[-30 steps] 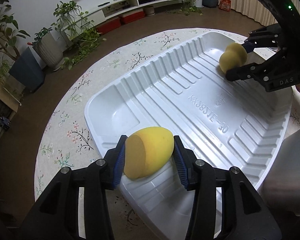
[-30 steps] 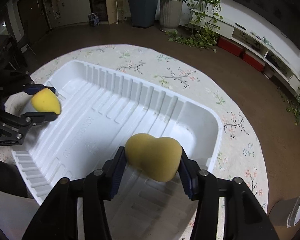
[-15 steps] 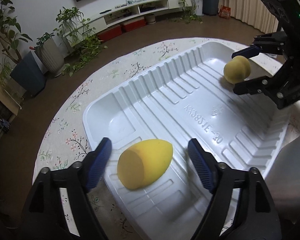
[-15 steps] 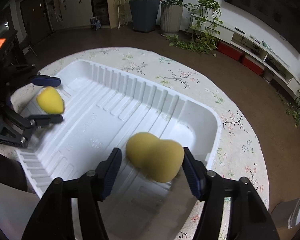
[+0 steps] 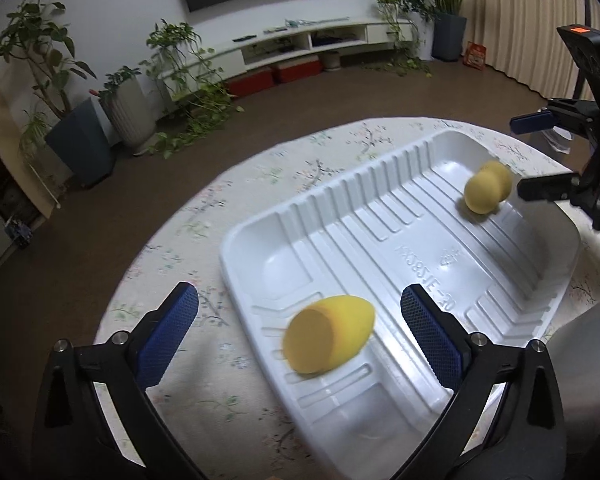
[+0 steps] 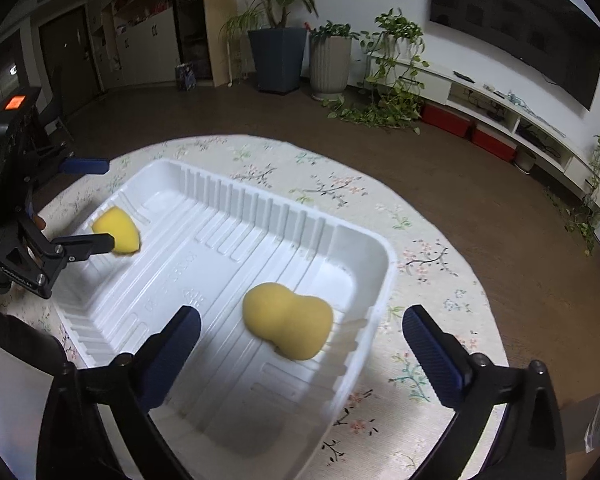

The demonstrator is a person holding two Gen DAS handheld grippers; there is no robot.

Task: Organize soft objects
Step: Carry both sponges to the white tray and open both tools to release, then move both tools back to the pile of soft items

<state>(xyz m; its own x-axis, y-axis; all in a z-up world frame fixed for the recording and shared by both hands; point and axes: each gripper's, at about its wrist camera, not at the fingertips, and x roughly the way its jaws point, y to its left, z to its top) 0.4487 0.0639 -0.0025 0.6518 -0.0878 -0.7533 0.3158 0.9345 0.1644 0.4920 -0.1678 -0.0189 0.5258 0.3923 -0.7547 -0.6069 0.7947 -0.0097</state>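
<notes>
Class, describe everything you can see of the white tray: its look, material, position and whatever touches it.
The white tray looks like thin moulded plastic, rectangular with rounded corners, ribbed walls and raised ridges across its floor, with embossed lettering mid-floor. It sits flat on a round table's floral cloth. Two yellow sponges lie inside at opposite ends: an egg-shaped one and a peanut-shaped one. Neither gripper appears to touch it.

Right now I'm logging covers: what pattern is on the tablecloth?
The tablecloth is pale with small floral sprigs; right wrist view shows it best.
</notes>
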